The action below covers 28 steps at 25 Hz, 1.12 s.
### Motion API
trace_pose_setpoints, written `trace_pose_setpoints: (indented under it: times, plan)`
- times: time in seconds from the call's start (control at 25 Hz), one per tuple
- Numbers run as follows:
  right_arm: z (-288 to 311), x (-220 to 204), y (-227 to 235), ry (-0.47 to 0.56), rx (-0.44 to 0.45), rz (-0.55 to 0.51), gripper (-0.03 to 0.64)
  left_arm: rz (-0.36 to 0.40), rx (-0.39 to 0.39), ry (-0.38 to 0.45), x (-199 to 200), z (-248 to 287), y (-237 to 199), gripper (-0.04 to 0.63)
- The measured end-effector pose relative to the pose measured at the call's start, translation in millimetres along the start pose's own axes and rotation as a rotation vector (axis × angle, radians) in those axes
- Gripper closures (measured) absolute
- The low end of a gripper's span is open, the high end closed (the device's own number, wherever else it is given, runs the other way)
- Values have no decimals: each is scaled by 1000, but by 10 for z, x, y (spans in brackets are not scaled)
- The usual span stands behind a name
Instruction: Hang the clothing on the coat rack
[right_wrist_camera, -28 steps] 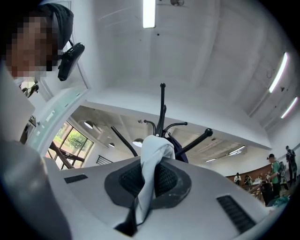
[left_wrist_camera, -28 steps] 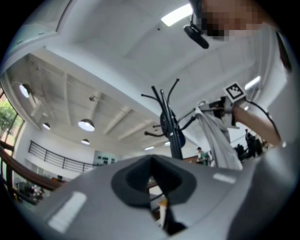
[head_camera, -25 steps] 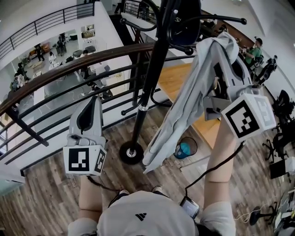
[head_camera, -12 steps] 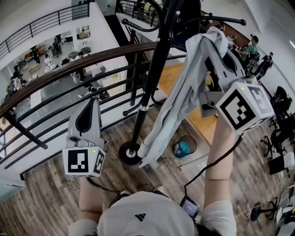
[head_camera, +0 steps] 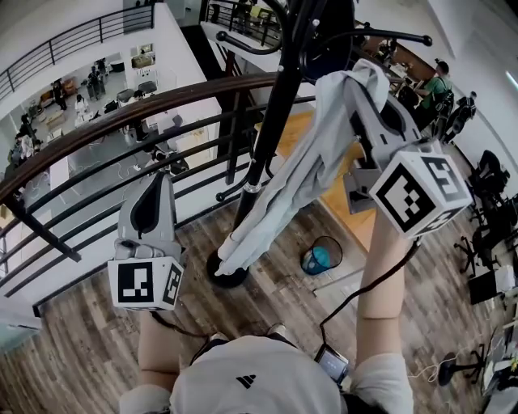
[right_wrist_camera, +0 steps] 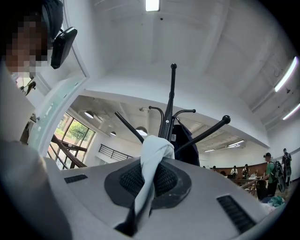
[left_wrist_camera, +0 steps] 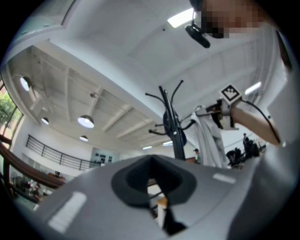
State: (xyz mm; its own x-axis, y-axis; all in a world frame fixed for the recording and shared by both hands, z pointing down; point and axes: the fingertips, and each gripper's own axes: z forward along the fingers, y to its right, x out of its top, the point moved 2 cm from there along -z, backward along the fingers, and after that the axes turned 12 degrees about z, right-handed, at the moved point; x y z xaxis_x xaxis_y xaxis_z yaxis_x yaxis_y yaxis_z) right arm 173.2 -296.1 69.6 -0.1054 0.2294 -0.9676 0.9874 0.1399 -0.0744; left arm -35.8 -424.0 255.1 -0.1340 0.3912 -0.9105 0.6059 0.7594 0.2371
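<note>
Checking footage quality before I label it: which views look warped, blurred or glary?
Head view: fisheye bows the railing, otherwise sharp. Left gripper view: left gripper blurs up close, coat rack clearer. Right gripper view: ceiling light glares, grey garment crisp.

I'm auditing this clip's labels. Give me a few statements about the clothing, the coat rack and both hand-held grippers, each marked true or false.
1. The right hand-held gripper is shut on the light grey garment. True.
2. The left hand-held gripper grips the same garment. False: its jaws are together on nothing, and it sits lower, apart from the cloth.
3. A dark garment hangs on the coat rack. True.
4. The light grey garment hangs from a hook on its own. False: the right hand-held gripper holds it up beside the rack's pole, and its lower end dangles free.
</note>
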Motion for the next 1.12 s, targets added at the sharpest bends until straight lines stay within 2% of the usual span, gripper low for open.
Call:
trace_pose_setpoints:
  times: [0.6, 1.12]
  plan:
    - [-89, -337, -102, -83, 9, -1, 606, -7, -13, 7, 6, 9, 39, 588]
    - [-12, -760, 6, -152, -21, 80, 606, 1, -6, -18, 10, -60, -12, 588]
